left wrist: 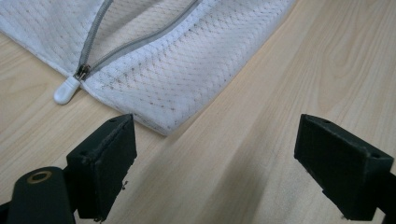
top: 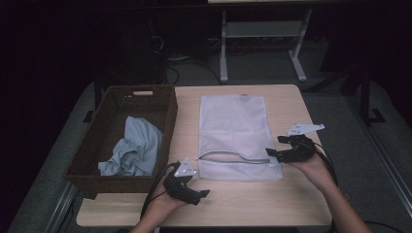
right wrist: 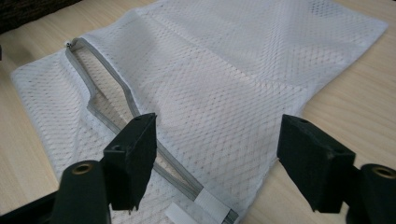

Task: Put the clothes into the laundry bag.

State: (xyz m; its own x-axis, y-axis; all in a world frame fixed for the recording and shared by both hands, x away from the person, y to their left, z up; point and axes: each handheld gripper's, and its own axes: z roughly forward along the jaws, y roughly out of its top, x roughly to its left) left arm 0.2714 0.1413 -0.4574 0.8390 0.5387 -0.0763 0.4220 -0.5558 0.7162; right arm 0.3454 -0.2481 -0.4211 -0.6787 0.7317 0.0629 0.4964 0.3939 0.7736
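Observation:
A white mesh laundry bag [top: 233, 121] lies flat on the wooden table, its grey zipper [top: 233, 156] partly undone along the near end. My left gripper [top: 201, 195] rests near the table's front edge, just off the bag's near-left corner [left wrist: 159, 121]. Its jaws [left wrist: 210, 144] stand open over bare wood, and the white zipper pull [left wrist: 65, 89] lies ahead of them. My right gripper [top: 273, 145] hovers at the bag's right edge by the zipper's closed end [right wrist: 196, 196]. It is open [right wrist: 215, 140], with the mesh [right wrist: 224, 84] below the jaws but not pinched.
A dark woven basket [top: 167, 126] stands at the table's left and holds a crumpled light blue garment [top: 136, 145]. Bare table lies in front of the bag and to its right. The white legs of a desk [top: 223, 53] stand on the dark floor beyond the table.

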